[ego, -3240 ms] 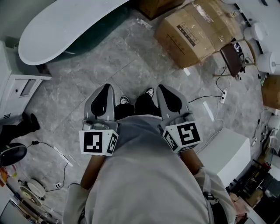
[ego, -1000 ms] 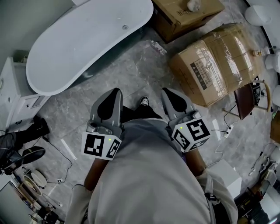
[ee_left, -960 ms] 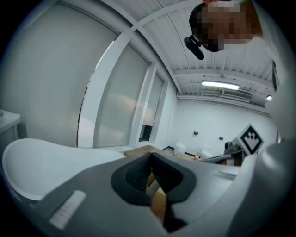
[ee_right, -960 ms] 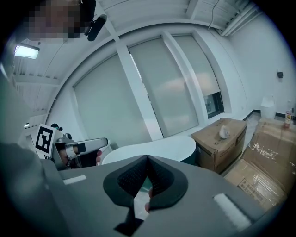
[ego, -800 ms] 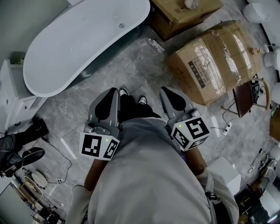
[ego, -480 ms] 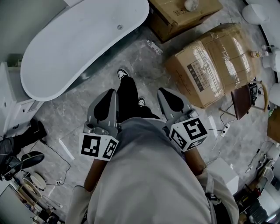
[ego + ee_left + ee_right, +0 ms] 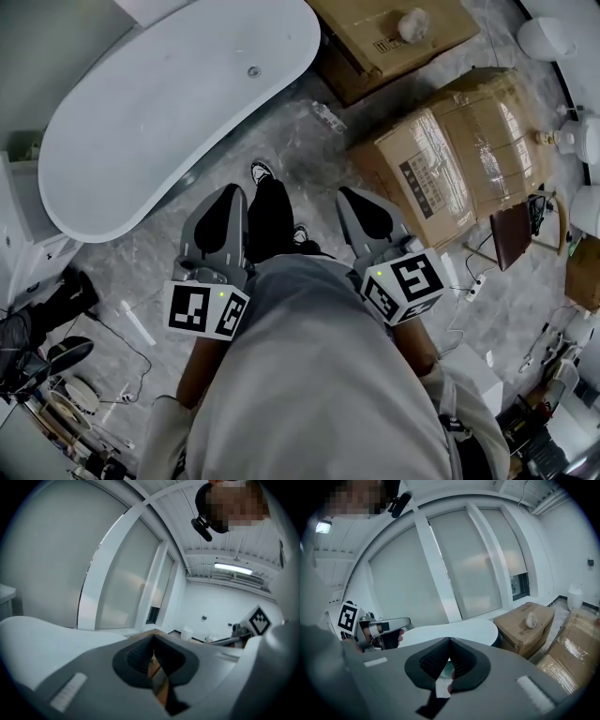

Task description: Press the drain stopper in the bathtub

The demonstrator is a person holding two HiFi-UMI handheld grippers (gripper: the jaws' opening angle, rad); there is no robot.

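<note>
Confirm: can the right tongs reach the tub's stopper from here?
Probably not yet. The right tongs sit shut at the waist, with floor between them and the tub; the stopper lies inside it. Nothing blocks the way.

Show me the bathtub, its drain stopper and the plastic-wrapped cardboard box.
bathtub (image 7: 141,122), head view, bare white inside.
drain stopper (image 7: 252,70), head view, its round cap.
plastic-wrapped cardboard box (image 7: 459,155), head view, top face.

The bathtub (image 7: 169,112) is plain white on a grey marbled floor (image 7: 281,141), the cardboard boxes (image 7: 450,159) are brown, the trousers (image 7: 270,216) black, and the left gripper (image 7: 228,194) and right gripper (image 7: 353,195) are grey with black-and-white square patterning.
</note>
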